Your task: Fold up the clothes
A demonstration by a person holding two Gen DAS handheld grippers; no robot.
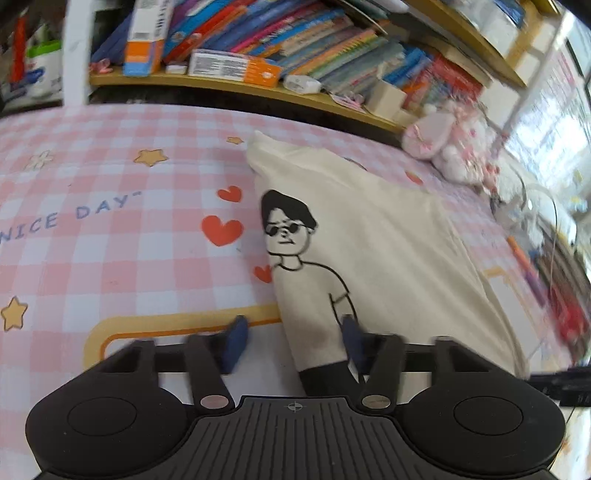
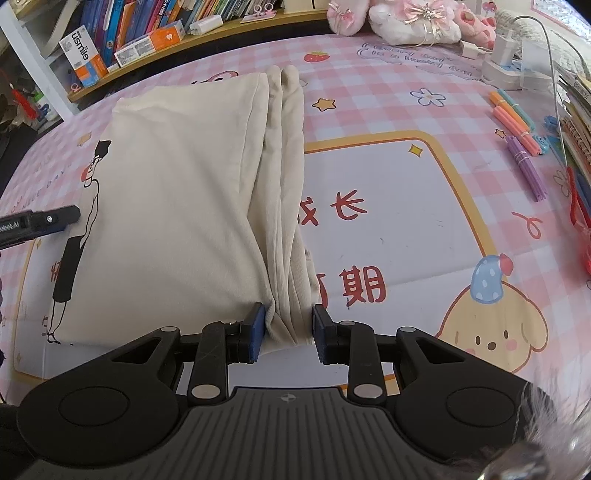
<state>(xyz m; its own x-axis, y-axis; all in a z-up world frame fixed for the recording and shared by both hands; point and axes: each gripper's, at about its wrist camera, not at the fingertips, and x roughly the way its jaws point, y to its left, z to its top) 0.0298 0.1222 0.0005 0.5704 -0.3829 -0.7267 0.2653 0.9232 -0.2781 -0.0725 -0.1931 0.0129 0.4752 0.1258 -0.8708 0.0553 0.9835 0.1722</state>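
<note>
The folded shirt (image 2: pixel 177 206) lies on the table mat (image 2: pixel 388 229), bookshelf (image 2: pixel 177 33) behind, pens (image 2: pixel 517 125) to its right.

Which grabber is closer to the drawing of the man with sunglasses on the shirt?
Left. The left gripper sits right at the drawn man, along that edge of the cream shirt. The right gripper pinches the bunched opposite edge.

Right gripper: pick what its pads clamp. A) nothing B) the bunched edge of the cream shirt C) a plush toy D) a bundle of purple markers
B: the right gripper has its blue pads pressed on the gathered folds of the cream shirt.
</note>
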